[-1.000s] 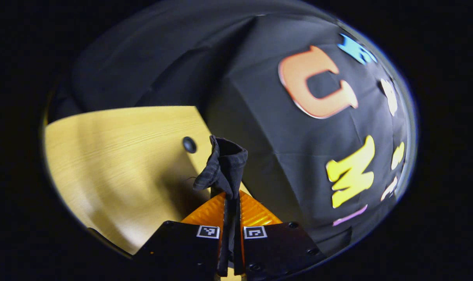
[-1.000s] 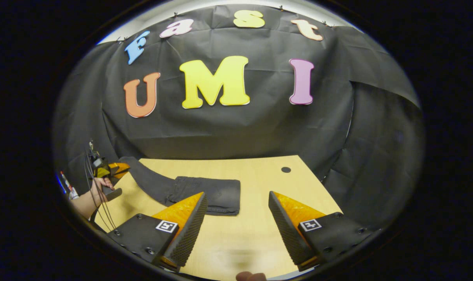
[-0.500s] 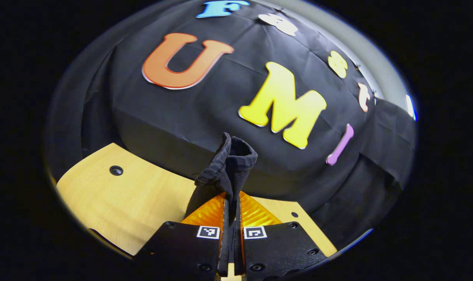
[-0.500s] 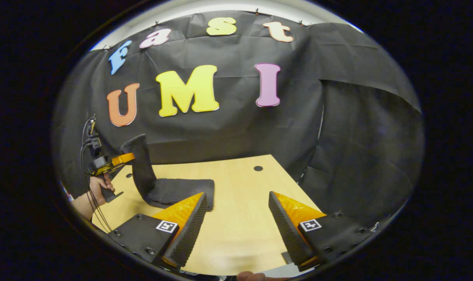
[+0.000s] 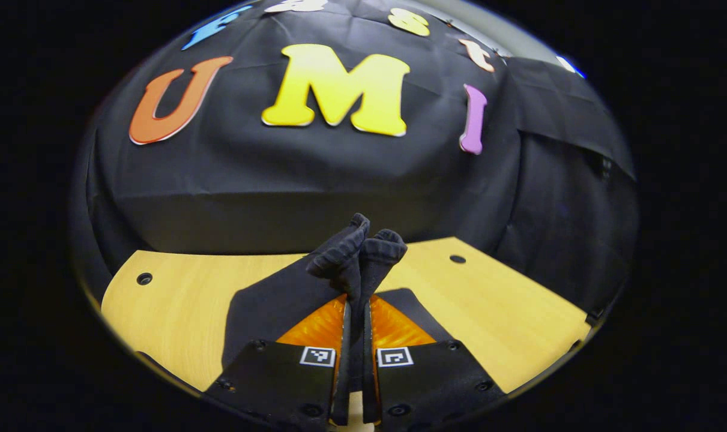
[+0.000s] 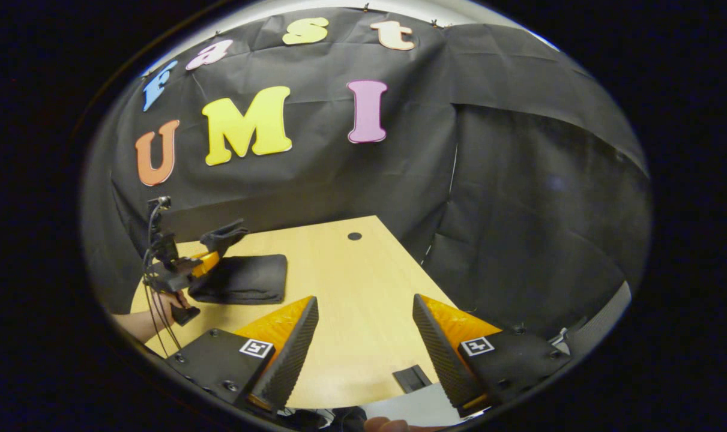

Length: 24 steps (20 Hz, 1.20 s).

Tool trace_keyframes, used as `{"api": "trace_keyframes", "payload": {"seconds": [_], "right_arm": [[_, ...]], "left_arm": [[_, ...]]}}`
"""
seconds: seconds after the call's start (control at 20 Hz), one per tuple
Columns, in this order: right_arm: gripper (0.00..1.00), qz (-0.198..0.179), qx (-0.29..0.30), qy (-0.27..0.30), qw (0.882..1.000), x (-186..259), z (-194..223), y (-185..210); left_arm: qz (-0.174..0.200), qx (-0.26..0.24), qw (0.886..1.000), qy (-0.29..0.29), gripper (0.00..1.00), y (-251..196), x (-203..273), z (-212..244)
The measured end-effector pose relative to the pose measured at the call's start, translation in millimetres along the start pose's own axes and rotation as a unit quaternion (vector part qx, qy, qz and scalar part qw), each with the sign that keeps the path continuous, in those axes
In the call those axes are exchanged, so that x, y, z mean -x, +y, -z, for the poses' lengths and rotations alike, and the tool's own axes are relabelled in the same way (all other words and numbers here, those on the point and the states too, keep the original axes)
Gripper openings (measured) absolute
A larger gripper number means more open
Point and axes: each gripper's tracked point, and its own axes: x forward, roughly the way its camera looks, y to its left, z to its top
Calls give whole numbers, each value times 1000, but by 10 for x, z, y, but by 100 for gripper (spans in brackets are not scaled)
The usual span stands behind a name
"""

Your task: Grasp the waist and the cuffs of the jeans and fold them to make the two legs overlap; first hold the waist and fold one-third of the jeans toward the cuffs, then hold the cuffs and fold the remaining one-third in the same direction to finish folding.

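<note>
You're pinching the cuffs [image 5: 357, 252] in the left gripper [image 5: 356, 312].
Right gripper [image 6: 363, 336] jaws are spread, well right of the jeans [image 6: 243, 279].

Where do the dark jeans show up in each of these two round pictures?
Left gripper view: the jeans bunch at centre, cuffs pinched between the left gripper fingers.
Right gripper view: the jeans lie folded at left on the table.
Shared landmark: the table's round hole.
</note>
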Motion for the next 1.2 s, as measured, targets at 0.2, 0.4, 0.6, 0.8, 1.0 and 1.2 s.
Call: {"api": "trace_keyframes", "payload": {"seconds": [0.2, 0.4, 0.6, 0.8, 1.0, 1.2], "right_arm": [[98, 1, 20, 9, 1000, -71, 21, -46], [93, 0, 18, 14, 1000, -160, -2, -110], [93, -2, 12, 16, 1000, -266, -18, -170], [97, -25, 15, 2, 1000, -389, -147, 17], [97, -79, 24, -26, 996, -462, -380, 493], [97, -139, 52, -85, 985, -434, -778, 1112]], "left_arm": [[-15, -40, 998, 37, 12, -98, -134, 377], [-32, -16, 997, 63, 24, -170, -201, 602], [-38, 1, 997, 62, 76, -274, -139, 580], [-29, 42, 997, 60, 100, -385, 57, 434], [4, 80, 996, 41, 100, -532, 468, 59], [-35, 78, 996, -23, 100, -230, 1031, -653]]}}
